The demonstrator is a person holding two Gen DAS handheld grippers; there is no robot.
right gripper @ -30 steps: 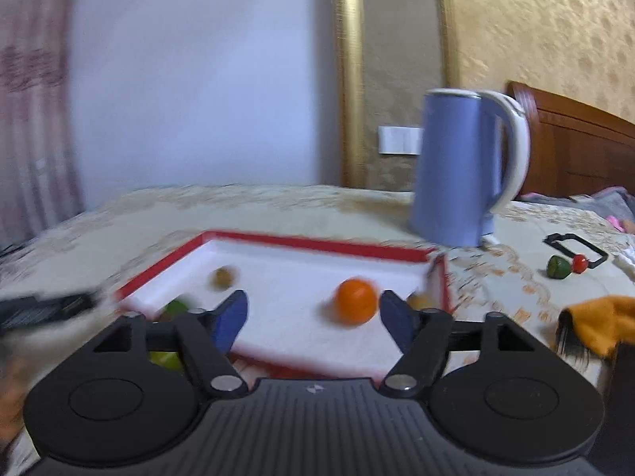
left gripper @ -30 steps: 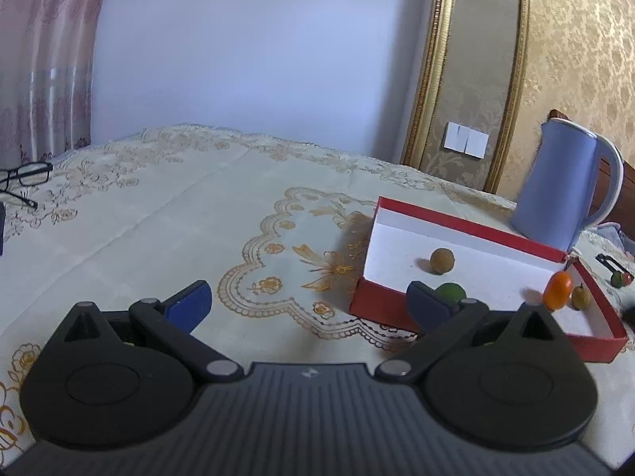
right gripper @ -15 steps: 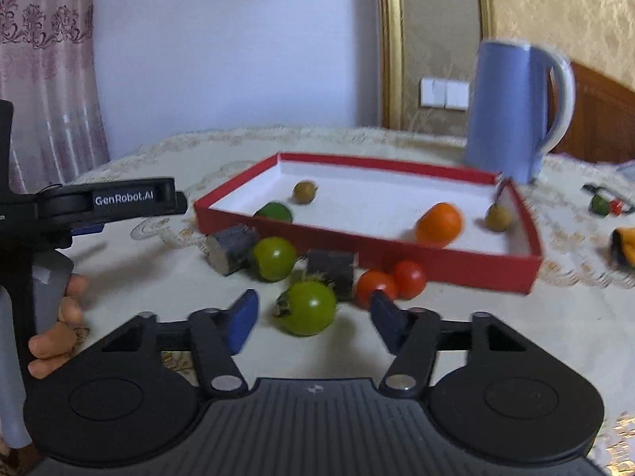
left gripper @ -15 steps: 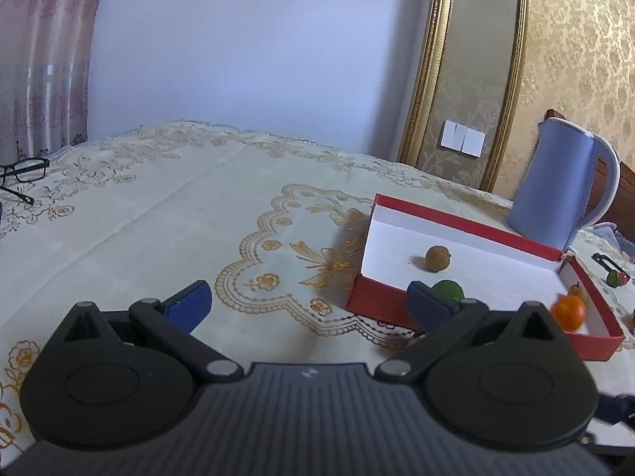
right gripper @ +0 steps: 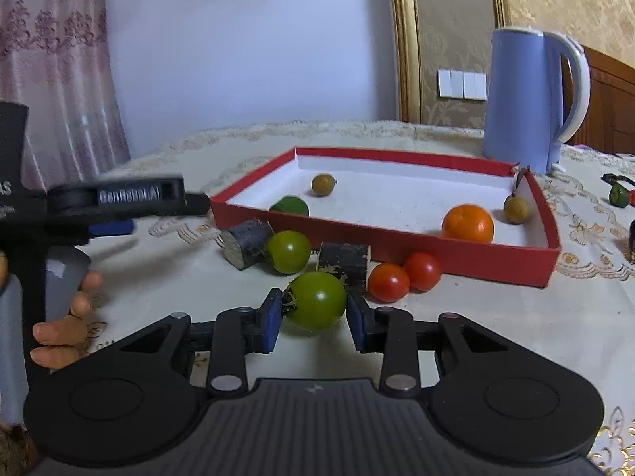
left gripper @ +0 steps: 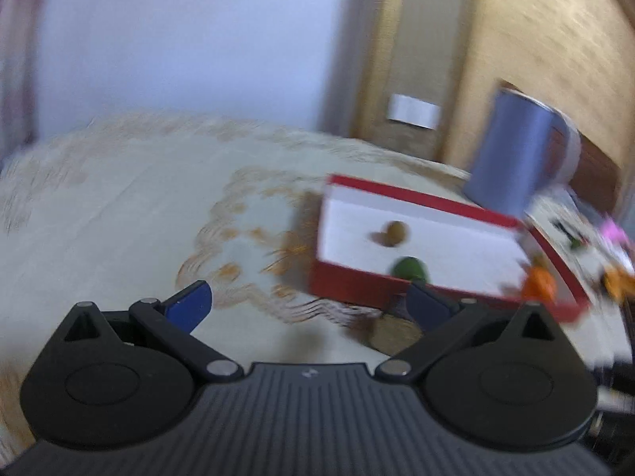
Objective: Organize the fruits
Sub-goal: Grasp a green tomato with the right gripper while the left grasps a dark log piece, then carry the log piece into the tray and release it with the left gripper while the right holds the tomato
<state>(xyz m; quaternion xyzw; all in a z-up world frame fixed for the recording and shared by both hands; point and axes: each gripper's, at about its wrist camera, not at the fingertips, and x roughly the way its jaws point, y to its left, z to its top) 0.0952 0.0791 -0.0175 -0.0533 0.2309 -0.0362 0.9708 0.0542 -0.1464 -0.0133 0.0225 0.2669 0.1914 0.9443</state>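
Left-wrist view is badly smeared by motion blur. The left hand-held gripper [left gripper: 307, 301] is seen with its blue pads wide apart and nothing between them; it hangs over bare tablecloth [left gripper: 131, 206], short of the red tray [left gripper: 357, 281]. Inside the tray a brownish fruit [left gripper: 395, 232], a green one [left gripper: 410, 267] and an orange [left gripper: 539, 283] can be made out. A blue kettle [left gripper: 512, 154] stands behind the tray. No part in the picking is taken by this side at present.

Right-wrist view is sharp, and the step in hand is read from it: a grasp on a loose fruit. The right hand-held gripper [right gripper: 313, 315] is set around a green tomato [right gripper: 317, 300] on the tabletop [right gripper: 516, 317], in front of the tray [right gripper: 456, 256]. Its jaws are closing; the left pad is at the stem side, the right pad is just at the skin, and a firm pinch cannot be confirmed. Other fruit is left outside the tray: a second green tomato [right gripper: 287, 252] and two red tomatoes [right gripper: 405, 275], with two dark stubby pieces [right gripper: 343, 261] among them.

Next, it is judged that the squeeze should be finished gently, since a round, smooth tomato may slip or bruise. A straight lift clear of the neighbouring pieces is then called for, followed by a carry over the near red wall into open white space.
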